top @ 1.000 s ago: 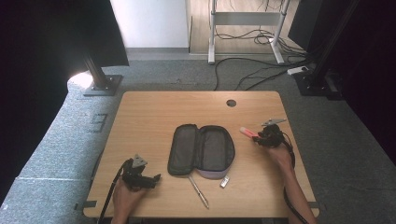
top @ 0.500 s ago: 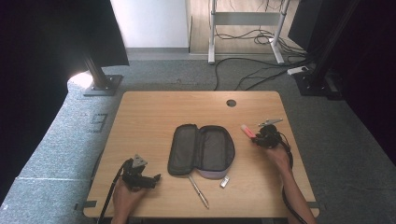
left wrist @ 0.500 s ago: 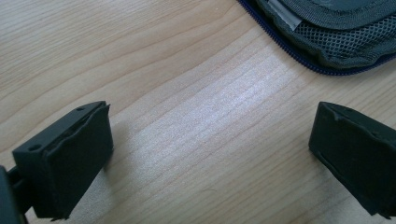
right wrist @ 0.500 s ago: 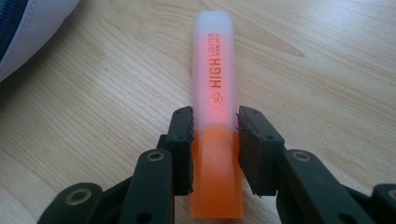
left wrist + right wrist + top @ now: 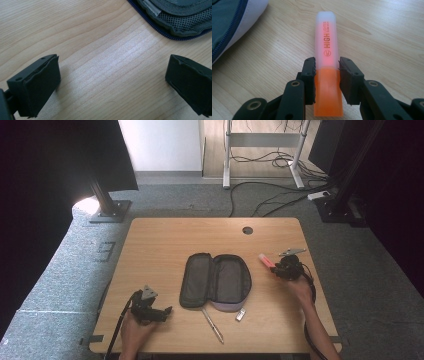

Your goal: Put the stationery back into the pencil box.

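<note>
Since a second ago, right gripper (image 5: 327,67) has been closing its jaws onto the orange highlighter (image 5: 326,50), pads now pressing both its sides. Highlighter sits at the table's (image 5: 165,245) right side, just right of the open pencil case (image 5: 216,280). Left gripper (image 5: 150,309) unmoved near the front-left edge, jaws wide, nothing between.

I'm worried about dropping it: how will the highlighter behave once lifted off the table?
The highlighter looks like stiff, smooth plastic, so it may slip. The right gripper, jaws just closing, clamps it near the cap end, so the long front could droop. Its flat sides probably won't roll.
</note>
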`<move>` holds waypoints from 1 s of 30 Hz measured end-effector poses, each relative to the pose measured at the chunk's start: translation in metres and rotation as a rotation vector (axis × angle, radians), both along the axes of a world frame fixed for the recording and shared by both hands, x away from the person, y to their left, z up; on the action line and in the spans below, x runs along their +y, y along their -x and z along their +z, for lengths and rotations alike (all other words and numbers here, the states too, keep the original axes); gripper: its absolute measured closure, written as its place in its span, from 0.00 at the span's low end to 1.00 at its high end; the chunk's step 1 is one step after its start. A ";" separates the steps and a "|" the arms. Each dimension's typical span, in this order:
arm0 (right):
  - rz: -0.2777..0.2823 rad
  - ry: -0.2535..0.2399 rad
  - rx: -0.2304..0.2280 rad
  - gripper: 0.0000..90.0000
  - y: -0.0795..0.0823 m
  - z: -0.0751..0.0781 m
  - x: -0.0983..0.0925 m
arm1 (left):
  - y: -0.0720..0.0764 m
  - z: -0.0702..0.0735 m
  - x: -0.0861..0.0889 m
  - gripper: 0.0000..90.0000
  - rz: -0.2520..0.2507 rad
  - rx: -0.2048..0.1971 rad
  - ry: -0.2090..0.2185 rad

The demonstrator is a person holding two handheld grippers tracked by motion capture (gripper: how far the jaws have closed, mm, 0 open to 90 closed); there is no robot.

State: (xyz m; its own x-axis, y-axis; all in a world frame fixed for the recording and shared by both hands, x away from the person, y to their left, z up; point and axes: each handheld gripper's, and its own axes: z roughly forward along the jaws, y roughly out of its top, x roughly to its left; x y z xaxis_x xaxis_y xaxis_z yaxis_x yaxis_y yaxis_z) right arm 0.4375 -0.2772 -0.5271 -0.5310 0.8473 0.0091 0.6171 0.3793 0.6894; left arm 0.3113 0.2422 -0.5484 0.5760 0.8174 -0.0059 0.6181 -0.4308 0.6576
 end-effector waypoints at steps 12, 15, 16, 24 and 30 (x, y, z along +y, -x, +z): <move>0.003 -0.019 -0.032 0.74 0.009 0.014 0.000 | 0.000 0.000 0.000 0.00 0.000 0.000 0.000; 0.006 -0.025 -0.037 0.74 0.011 0.017 0.001 | 0.000 0.000 0.000 0.00 0.000 0.000 0.000; 0.006 -0.029 -0.038 0.74 0.012 0.018 0.002 | 0.000 0.000 0.000 0.00 0.000 0.000 0.000; 0.023 -0.046 -0.056 0.74 0.017 0.026 0.009 | 0.000 0.000 0.000 0.00 0.000 0.000 0.000; 0.038 -0.054 -0.068 0.74 0.019 0.030 0.016 | 0.000 0.000 0.000 0.00 0.000 0.000 0.000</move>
